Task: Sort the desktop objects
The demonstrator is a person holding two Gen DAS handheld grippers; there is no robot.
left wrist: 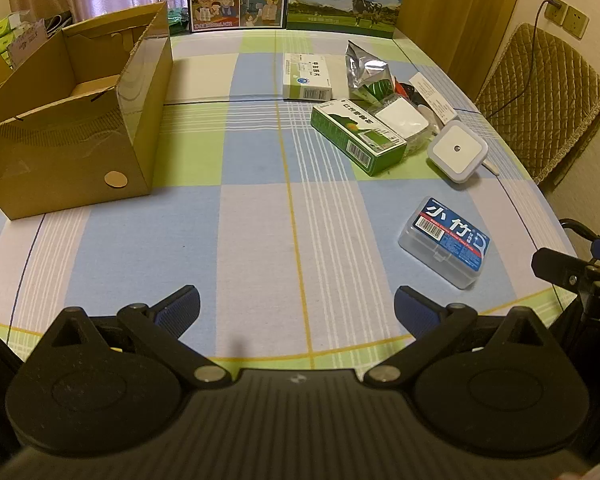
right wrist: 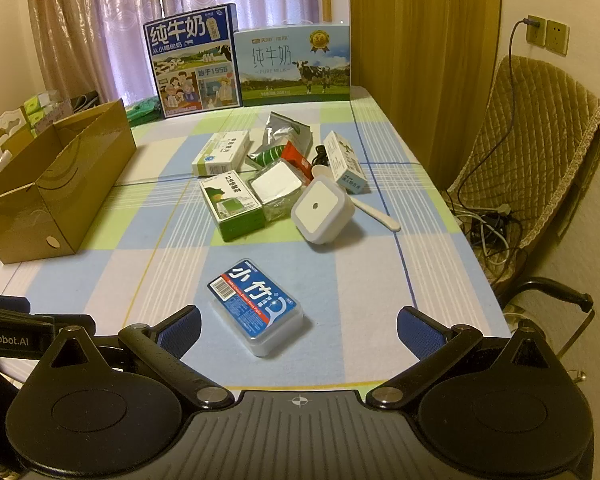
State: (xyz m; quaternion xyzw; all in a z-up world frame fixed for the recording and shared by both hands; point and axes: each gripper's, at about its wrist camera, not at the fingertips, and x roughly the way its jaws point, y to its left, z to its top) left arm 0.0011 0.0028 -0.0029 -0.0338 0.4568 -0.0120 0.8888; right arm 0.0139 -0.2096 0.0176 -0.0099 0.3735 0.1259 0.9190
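Box: my cardboard box (left wrist: pixel 76 120) looks empty.
Left: floss case (right wrist: pixel 256 308), cluttered pile unsorted.
Grippers: left gripper (left wrist: pixel 296 308), right gripper (right wrist: pixel 298 326) both spread, holding nothing.

Both wrist views look forward, low over the table (left wrist: pixel 260 240); both share the floss box (right wrist: pixel 255 307).

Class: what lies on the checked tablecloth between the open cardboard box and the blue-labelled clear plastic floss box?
Nothing: between the open cardboard box and the blue-labelled clear plastic floss box only bare checked tablecloth shows, clearest in the left wrist view.
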